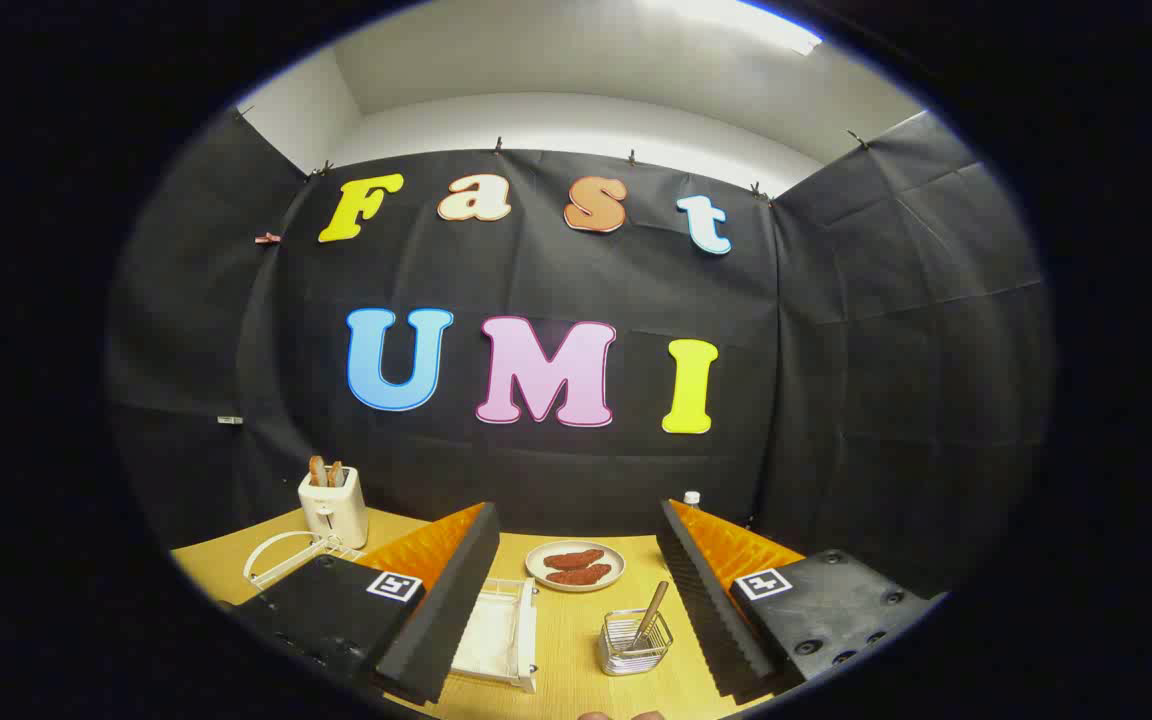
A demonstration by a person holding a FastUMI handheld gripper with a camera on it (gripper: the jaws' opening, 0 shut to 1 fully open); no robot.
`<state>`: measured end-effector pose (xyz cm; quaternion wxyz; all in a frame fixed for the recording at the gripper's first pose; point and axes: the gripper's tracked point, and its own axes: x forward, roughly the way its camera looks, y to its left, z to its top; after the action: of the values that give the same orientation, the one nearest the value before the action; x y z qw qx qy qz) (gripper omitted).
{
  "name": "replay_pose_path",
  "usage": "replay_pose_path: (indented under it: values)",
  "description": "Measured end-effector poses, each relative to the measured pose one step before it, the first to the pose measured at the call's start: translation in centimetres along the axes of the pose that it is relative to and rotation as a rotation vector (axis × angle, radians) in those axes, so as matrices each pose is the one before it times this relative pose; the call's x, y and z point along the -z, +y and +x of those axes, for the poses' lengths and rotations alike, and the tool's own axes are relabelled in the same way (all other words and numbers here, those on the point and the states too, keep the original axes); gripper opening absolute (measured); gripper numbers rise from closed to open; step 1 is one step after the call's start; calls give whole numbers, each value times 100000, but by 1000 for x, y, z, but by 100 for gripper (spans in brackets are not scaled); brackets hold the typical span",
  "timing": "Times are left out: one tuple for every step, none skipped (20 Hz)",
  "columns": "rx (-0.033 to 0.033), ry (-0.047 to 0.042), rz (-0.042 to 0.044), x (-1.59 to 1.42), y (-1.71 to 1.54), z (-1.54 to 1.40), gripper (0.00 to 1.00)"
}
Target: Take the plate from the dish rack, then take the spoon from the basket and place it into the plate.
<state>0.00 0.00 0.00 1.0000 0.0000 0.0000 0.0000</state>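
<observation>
The hand-held gripper [576, 600] is wide open and holds nothing. Its two fingers hang above the yellow worktop [566, 650]. Between them, close by, sits a white tray [496, 635], and beside it a small wire basket [634, 645]. The spoon [652, 610] stands in the basket, and its handle leans up and away. A little farther on lies a plate [575, 566] with two brown pieces on it. The white dish rack [281, 556] is off past the left finger, by a toaster [333, 507]. I think the gripper must go left to reach the rack.
</observation>
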Motion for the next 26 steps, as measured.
replay_pose_path:
  values:
    - [-125, 531, 55, 175, 117, -94, 97]
    - [9, 358, -360, 16, 9, -82, 97]
    - [220, 361, -690, 15, -112, -47, 97]
    - [288, 446, -422, -15, -47, -30, 97]
    - [-68, 259, 249, -52, 94, -100, 97]
    - [-119, 302, 479, -66, 212, -89, 97]
    - [-438, 70, 409, -132, 191, 74, 97]
    - [-219, -123, -70, -253, 186, 85, 97]
    - [-438, -143, -83, -196, 224, -61, 97]
    - [-351, -388, -137, -264, 218, -73, 97]
    - [-39, -545, -60, -217, -52, 1, 97]
    - [314, -588, 117, -202, -72, -51, 97]
    - [332, -286, 294, -108, -51, -101, 97]
    - [238, 382, 130, 137, -16, -124, 97]
    - [40, 651, -93, 305, -32, -201, 97]
    - [-3, 419, -359, 143, 5, -48, 97]
    - [-33, 361, -551, 108, -21, -136, 97]
    - [-117, 96, -628, 99, -14, -108, 97]
    - [518, 457, -884, 135, -76, 46, 97]
    - [632, 424, -1189, 139, -161, 68, 97]
    - [364, -53, -534, 69, 36, 137, 97]
    - [148, -7, 253, -90, 81, 231, 97]
    - [-494, 453, 525, 47, 302, 292, 97]
    - [-564, 764, 255, 7, 377, 412, 97]
    - [-652, 1818, -13, 301, 245, 453, 97]
    - [-905, 2252, -402, 446, 445, 526, 97]
